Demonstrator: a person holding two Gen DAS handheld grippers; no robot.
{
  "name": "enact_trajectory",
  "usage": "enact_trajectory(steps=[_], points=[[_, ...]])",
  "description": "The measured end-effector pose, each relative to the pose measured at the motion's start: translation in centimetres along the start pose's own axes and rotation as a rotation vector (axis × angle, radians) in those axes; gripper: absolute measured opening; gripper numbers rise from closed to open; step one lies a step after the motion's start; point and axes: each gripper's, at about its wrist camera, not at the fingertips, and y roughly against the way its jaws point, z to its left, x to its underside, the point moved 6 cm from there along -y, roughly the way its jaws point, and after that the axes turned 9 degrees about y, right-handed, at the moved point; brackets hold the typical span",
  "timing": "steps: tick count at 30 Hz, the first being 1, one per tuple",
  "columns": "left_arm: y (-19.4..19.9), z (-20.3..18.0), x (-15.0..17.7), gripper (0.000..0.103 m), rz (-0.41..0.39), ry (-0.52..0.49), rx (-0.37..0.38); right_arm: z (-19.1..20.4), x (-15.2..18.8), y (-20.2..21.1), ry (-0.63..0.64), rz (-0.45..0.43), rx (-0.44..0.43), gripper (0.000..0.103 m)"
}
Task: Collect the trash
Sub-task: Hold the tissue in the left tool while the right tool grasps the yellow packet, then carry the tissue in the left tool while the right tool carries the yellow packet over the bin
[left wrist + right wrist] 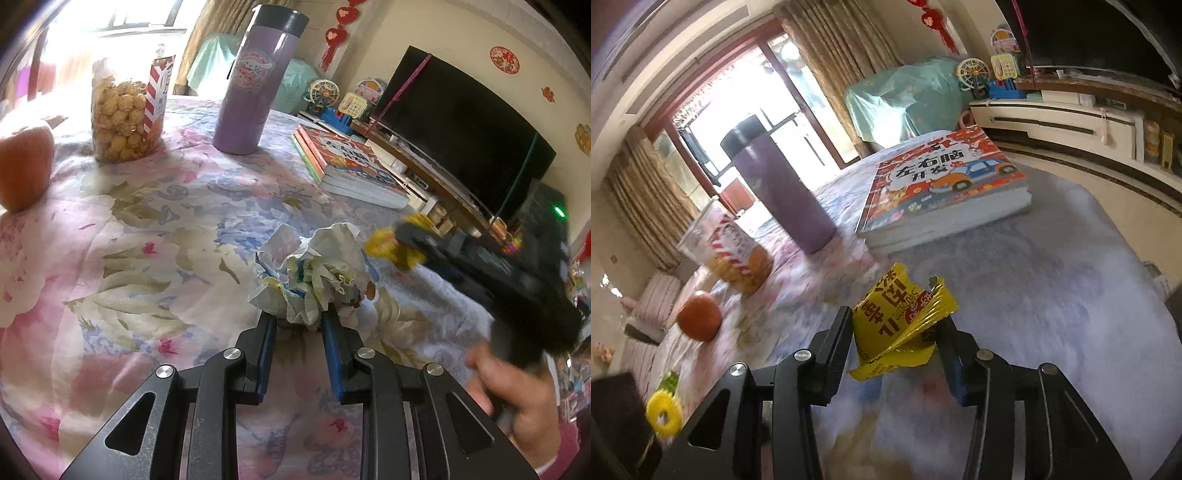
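Both views are lit by daylight from the window (122, 22) behind the purple flask (255, 81), where the glass is blown out to white glare. Straight lines are bent and dark corners left by the fisheye lens. Beside the flask, the popcorn jar (727, 251) is smeared by motion blur in the right wrist view.

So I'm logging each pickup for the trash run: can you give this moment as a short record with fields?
left gripper: shut on crumpled white printed paper ball
right gripper: shut on yellow foil snack wrapper
surface: floral pink-and-blue tablecloth
not trash: purple insulated bottle, clear popcorn tub, stack of children's books, orange fruit
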Motion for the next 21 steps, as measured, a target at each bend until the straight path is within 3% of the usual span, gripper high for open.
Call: enact_trajectory(steps=[10,21], points=[[2.1,-2.6,2.6,0.023,0.028,-0.031,0.028,-0.3,4.3,8.0,0.009,-0.038,-0.005,0.046],[4.9,-8.7,5.9,0.023,0.062,-0.14,0.099,-2.3,7.2,14.8,-0.024,-0.099,0.032,0.046]])
